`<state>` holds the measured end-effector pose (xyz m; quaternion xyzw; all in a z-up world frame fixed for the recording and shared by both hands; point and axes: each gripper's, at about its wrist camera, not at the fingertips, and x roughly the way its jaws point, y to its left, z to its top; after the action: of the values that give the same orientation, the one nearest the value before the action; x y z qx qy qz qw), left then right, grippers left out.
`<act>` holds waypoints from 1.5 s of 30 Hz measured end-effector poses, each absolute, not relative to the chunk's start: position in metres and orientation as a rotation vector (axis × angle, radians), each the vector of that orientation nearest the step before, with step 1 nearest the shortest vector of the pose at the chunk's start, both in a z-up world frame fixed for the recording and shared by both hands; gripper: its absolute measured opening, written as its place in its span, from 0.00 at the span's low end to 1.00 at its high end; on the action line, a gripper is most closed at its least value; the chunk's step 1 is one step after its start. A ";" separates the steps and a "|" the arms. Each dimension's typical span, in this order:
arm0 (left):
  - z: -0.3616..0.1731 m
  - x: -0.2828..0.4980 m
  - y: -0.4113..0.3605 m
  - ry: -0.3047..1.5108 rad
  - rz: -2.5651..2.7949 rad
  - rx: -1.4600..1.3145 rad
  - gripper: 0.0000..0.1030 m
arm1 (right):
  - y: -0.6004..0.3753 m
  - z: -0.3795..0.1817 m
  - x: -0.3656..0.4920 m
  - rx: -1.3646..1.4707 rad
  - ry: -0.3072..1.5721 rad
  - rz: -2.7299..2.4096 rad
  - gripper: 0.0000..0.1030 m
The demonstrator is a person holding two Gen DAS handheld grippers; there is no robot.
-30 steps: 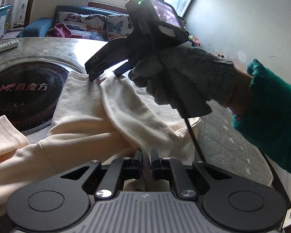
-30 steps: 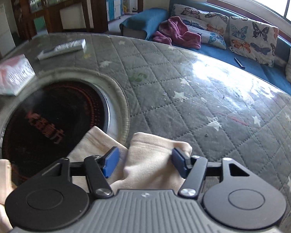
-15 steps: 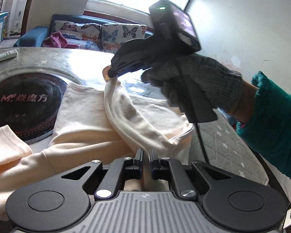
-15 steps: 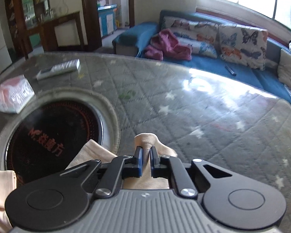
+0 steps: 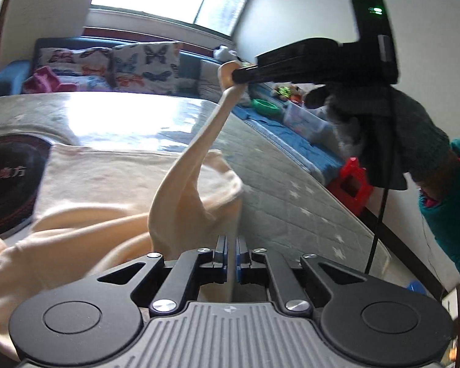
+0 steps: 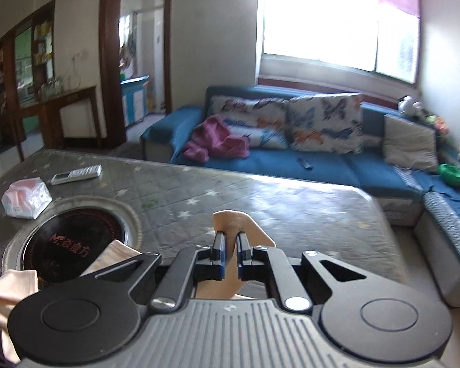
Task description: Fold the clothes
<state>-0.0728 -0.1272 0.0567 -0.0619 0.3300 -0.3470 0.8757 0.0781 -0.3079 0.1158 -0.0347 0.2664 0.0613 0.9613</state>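
Left wrist view: the cream garment point(image 5: 113, 190) lies across the quilted tabletop point(image 5: 279, 190), one end lifted by the right claw point(image 5: 234, 75), clamped on its tip. The left claw point(image 5: 230, 247) pinches a near fold. It looks soft, light and limp — best held at edges or corners.

Right wrist view: the right claw point(image 6: 229, 245) grips the cloth's end point(image 6: 230, 217). The dark round plate point(image 6: 73, 245) bears red lettering — an "M", then Chinese characters I can't make out.
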 end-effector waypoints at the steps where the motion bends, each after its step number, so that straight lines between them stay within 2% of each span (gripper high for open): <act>1: 0.057 -0.075 -0.129 0.684 -0.727 -0.118 0.05 | -0.315 0.118 0.069 -0.071 0.530 0.108 0.06; 6: 0.060 -0.086 -0.134 0.643 -0.715 -0.069 0.08 | -0.346 0.124 0.032 -0.053 0.507 0.048 0.06; 8: 0.062 -0.091 -0.134 0.618 -0.692 -0.044 0.15 | -0.356 0.123 0.021 -0.041 0.505 0.029 0.06; 11: 0.063 -0.097 -0.137 0.579 -0.660 0.001 0.37 | -0.369 0.120 0.009 -0.017 0.501 0.001 0.06; 14: 0.061 -0.101 -0.143 0.549 -0.631 0.056 0.47 | -0.382 0.118 -0.001 0.017 0.500 -0.017 0.06; 16: 0.056 -0.099 -0.150 0.541 -0.594 0.106 0.49 | -0.386 0.116 -0.007 0.025 0.496 -0.027 0.06; 20: 0.052 -0.095 -0.156 0.552 -0.577 0.134 0.47 | -0.393 0.115 -0.018 0.043 0.484 -0.041 0.06; 21: 0.050 -0.095 -0.157 0.558 -0.584 0.141 0.43 | -0.395 0.115 -0.021 0.048 0.479 -0.045 0.06; 23: 0.047 -0.094 -0.161 0.562 -0.612 0.161 0.24 | -0.399 0.116 -0.025 0.055 0.470 -0.054 0.06; 24: 0.045 -0.094 -0.163 0.564 -0.626 0.171 0.23 | -0.400 0.117 -0.027 0.057 0.466 -0.059 0.06; 25: 0.043 -0.095 -0.165 0.566 -0.645 0.180 0.15 | -0.402 0.117 -0.030 0.058 0.463 -0.066 0.06; 26: 0.042 -0.096 -0.167 0.567 -0.673 0.187 0.11 | -0.403 0.117 -0.032 0.059 0.459 -0.072 0.06; 33: 0.040 -0.108 -0.182 0.597 -0.885 0.186 0.07 | -0.430 0.104 -0.056 0.111 0.469 -0.158 0.06; 42: 0.018 -0.112 -0.205 0.682 -1.016 0.241 0.07 | -0.471 0.049 -0.081 0.203 0.598 -0.278 0.06; 45: 0.015 -0.110 -0.205 0.702 -1.034 0.249 0.08 | -0.484 0.031 -0.088 0.229 0.649 -0.320 0.16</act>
<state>-0.1101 -0.2045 0.0147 0.1162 0.3275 -0.4828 0.8038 -0.0881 -0.4842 0.0308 0.1117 0.3168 -0.1560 0.9289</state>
